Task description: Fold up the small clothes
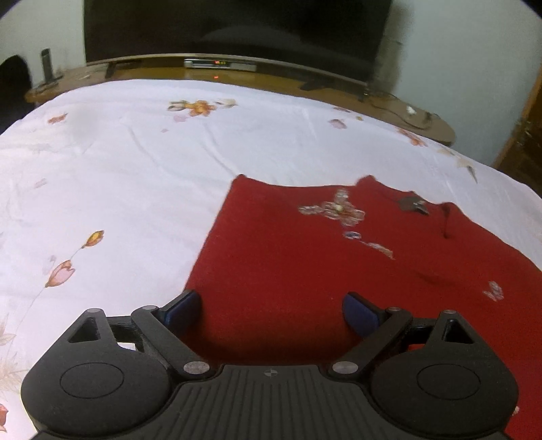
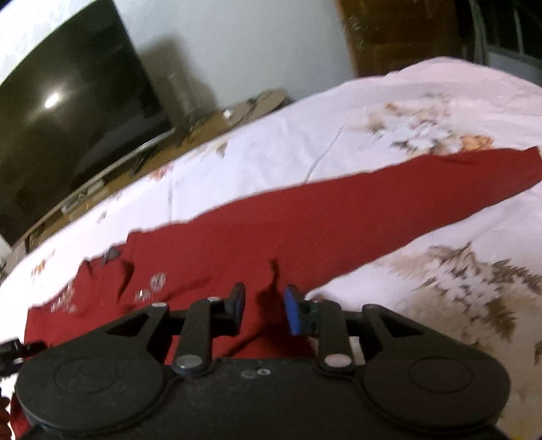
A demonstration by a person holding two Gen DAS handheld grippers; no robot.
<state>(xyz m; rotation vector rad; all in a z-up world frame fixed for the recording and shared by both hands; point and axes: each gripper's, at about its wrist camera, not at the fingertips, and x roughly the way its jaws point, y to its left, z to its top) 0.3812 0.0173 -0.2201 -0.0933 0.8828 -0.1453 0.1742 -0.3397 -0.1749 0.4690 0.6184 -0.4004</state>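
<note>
A: Left wrist view first: where does the red knitted top with pale embroidered flowers [image 1: 288, 257] lie?

B: Flat on the white bedsheet printed with orange and brown flowers [image 1: 118, 162], towards the right and near side. Its far edge runs across the middle of the bed, and its straight left edge slants down to the left gripper [image 1: 271, 308].

A: And that gripper?

B: Spread wide over the near part of the top, nothing between its blue pads [image 1: 184, 309], so released.

A: What about the right gripper [image 2: 264, 306]?

B: In the right wrist view its jaws stand a little apart. A raised fold of the red cloth sits in the gap, but the pads do not press on it, so it grips nothing.

A: Anything beyond the bed?

B: A long red sleeve [image 2: 423, 189] stretches away to the far right across the sheet. Past the far edge stands a wooden shelf [image 1: 271, 76] carrying a dark flat television screen [image 1: 237, 27]
</note>
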